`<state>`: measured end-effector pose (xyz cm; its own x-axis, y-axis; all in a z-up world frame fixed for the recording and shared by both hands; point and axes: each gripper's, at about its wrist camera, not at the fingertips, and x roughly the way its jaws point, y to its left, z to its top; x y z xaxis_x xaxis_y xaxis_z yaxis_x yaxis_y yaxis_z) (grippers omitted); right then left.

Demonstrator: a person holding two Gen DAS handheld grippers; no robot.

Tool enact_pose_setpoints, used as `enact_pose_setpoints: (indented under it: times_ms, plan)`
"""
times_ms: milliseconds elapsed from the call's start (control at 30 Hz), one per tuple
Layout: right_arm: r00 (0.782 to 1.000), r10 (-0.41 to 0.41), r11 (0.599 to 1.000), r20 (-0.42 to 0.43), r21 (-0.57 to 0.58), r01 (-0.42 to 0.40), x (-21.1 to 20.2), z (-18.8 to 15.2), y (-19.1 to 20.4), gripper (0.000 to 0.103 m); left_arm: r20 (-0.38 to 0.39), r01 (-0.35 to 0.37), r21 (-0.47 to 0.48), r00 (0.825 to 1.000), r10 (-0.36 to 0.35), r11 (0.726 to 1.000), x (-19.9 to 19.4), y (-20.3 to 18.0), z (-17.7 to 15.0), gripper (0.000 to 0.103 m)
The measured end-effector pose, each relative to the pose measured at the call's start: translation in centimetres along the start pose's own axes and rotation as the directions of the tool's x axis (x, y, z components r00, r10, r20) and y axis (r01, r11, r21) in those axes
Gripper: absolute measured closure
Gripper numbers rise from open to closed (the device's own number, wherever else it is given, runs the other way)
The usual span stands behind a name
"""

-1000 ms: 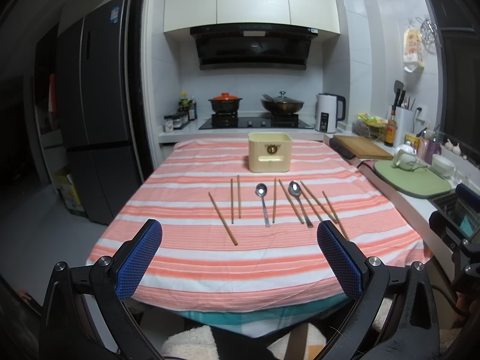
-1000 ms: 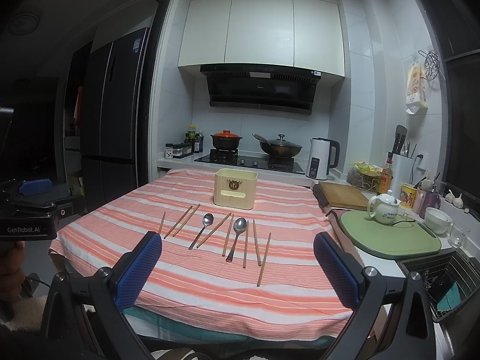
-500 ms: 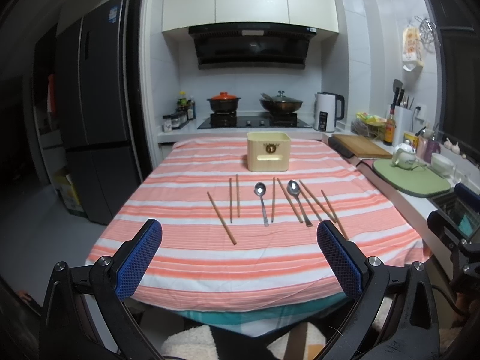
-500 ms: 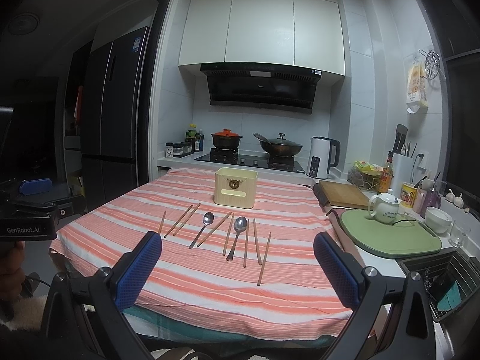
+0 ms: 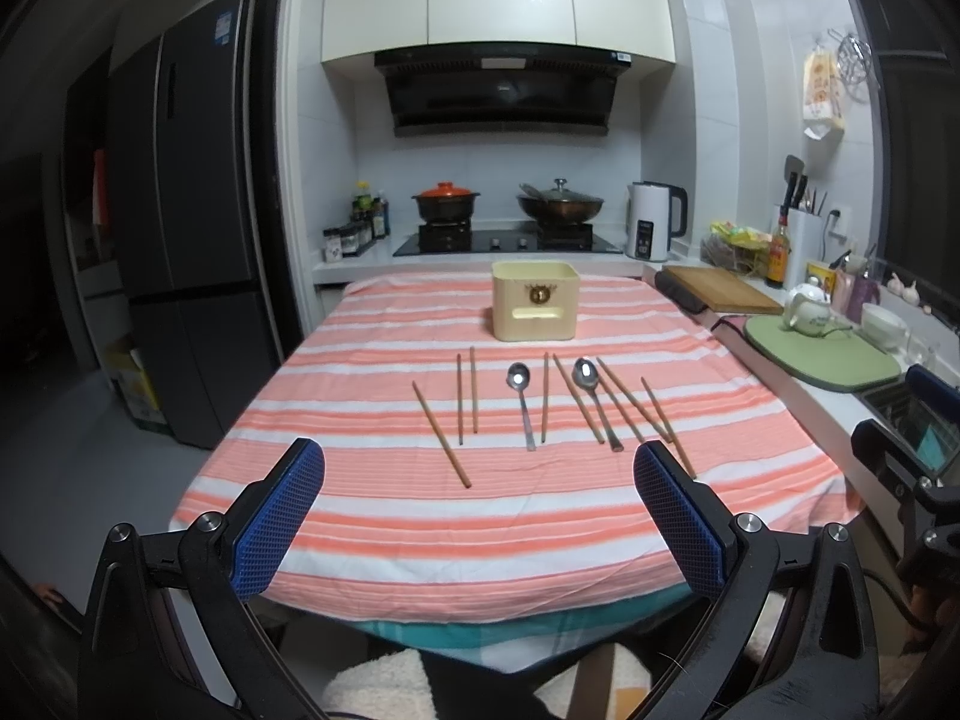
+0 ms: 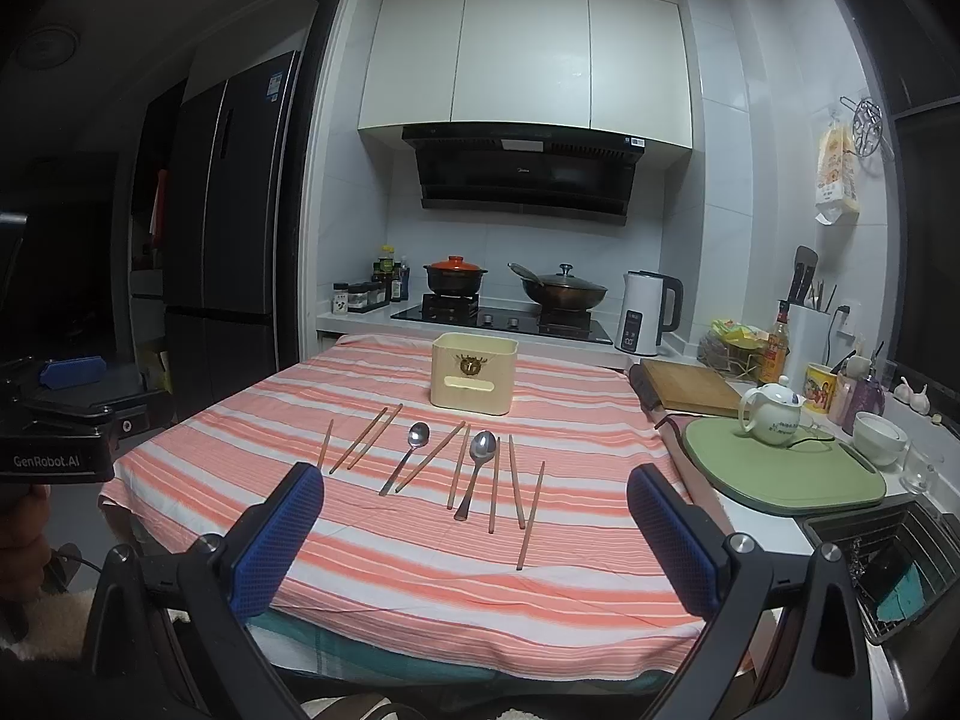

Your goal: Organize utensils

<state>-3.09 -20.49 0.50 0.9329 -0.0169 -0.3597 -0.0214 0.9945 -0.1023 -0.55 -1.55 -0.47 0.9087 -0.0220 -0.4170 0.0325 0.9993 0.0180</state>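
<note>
Both your left gripper (image 5: 479, 513) and right gripper (image 6: 474, 519) are wide open, holding nothing. The chopsticks (image 5: 441, 433) and spoons (image 5: 521, 396) lie mid-frame, below the cream box (image 5: 534, 299). They lie close together, so you might grab two.

box (image 5: 534, 307) behind spoons (image 5: 519, 399), chopsticks (image 5: 440, 434)

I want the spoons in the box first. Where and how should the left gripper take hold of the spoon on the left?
Grip the left spoon at mid-handle, coming straight down with the open left gripper, one finger on each side of the handle. It lies flat on the tablecloth, handle toward the gripper, bowl toward the cream box. A chopstick lies close on its right, so clearance looks tight.
</note>
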Motion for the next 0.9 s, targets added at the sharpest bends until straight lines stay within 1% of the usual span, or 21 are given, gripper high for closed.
enact_pose_setpoints:
  times_ms: [900]
  plan:
    - [1.0, 0.002, 1.0, -0.006, 0.001, -0.002, 0.24, -0.14, -0.07, 0.0, -0.007, 0.003, 0.002, 1.0, -0.003, 1.0, 0.23, -0.15, -0.02, 0.0]
